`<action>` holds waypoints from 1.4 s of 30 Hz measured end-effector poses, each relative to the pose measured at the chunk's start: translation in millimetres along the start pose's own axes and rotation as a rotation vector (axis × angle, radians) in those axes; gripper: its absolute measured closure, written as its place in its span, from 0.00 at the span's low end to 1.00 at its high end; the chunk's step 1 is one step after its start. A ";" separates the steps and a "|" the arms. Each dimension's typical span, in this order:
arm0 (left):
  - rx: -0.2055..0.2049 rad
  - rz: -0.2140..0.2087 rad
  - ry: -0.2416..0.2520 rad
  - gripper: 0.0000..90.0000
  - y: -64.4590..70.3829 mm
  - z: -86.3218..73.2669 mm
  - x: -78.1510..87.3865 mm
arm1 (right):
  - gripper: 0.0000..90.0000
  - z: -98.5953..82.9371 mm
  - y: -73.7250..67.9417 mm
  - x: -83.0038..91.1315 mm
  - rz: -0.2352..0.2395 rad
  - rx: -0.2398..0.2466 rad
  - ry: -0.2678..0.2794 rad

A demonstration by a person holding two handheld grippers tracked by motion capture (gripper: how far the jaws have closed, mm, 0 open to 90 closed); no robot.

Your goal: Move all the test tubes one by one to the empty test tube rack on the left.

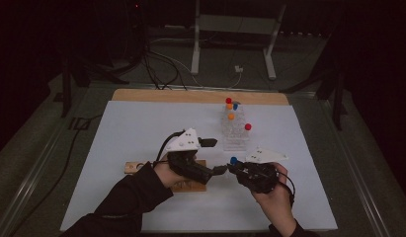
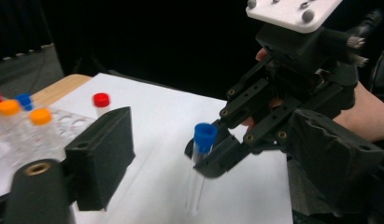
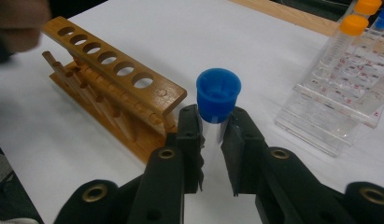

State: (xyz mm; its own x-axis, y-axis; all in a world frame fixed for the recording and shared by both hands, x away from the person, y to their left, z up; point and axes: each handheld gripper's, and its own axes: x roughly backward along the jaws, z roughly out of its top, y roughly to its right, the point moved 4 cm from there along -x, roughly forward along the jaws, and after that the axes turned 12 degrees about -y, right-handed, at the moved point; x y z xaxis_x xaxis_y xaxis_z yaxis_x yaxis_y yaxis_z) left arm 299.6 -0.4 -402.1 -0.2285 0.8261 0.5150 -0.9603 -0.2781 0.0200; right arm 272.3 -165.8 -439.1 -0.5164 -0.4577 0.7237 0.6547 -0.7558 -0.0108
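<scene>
A clear tube with a blue cap [image 3: 218, 93] stands upright between the jaws of my right gripper [image 3: 212, 133], which is shut on it just below the cap. In the high view that tube [image 1: 233, 160] is held above the white mat, right of the wooden rack [image 1: 136, 168]. My left gripper [image 1: 214, 155] is open, its jaws spread wide on either side of the tube [image 2: 203, 137] without touching it. In the left gripper view, the left gripper [image 2: 213, 135] faces the right gripper [image 2: 213, 161], which is clamped on the tube. The wooden rack's holes [image 3: 105, 58] are empty.
A clear plastic rack [image 1: 235, 136] at the back right holds tubes with red, orange and blue caps [image 1: 230, 116]. The same rack [image 3: 341, 93] lies right of the held tube. The white mat [image 1: 131, 123] covers the table, and a wooden edge [image 1: 190, 95] shows behind it.
</scene>
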 end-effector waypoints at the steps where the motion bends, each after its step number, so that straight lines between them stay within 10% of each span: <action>1: -0.001 -0.004 -0.008 0.22 0.2 1.0 -3.1 | 0.86 0.0 -0.2 0.2 0.000 0.001 0.002; 22: -0.039 -0.003 -0.097 0.82 1.0 3.9 -36.9 | 0.86 0.0 2.0 3.1 -0.015 0.009 0.010; 35: -0.070 0.047 -0.085 0.86 2.7 14.5 -33.6 | 0.84 1.9 4.7 9.0 -0.028 0.002 0.059; 42: -0.050 0.088 -0.033 0.86 -7.3 24.3 -8.7 | 0.58 2.5 8.1 12.6 -0.034 -0.015 0.088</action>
State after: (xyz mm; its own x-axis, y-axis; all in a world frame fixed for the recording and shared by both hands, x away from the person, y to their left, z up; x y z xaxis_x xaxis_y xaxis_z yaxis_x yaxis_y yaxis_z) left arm 312.6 -17.5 -385.9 -0.3074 0.7830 0.5408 -0.9439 -0.3230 -0.0688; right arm 272.5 -176.5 -428.3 -0.5853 -0.4703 0.6605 0.6277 -0.7785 0.0019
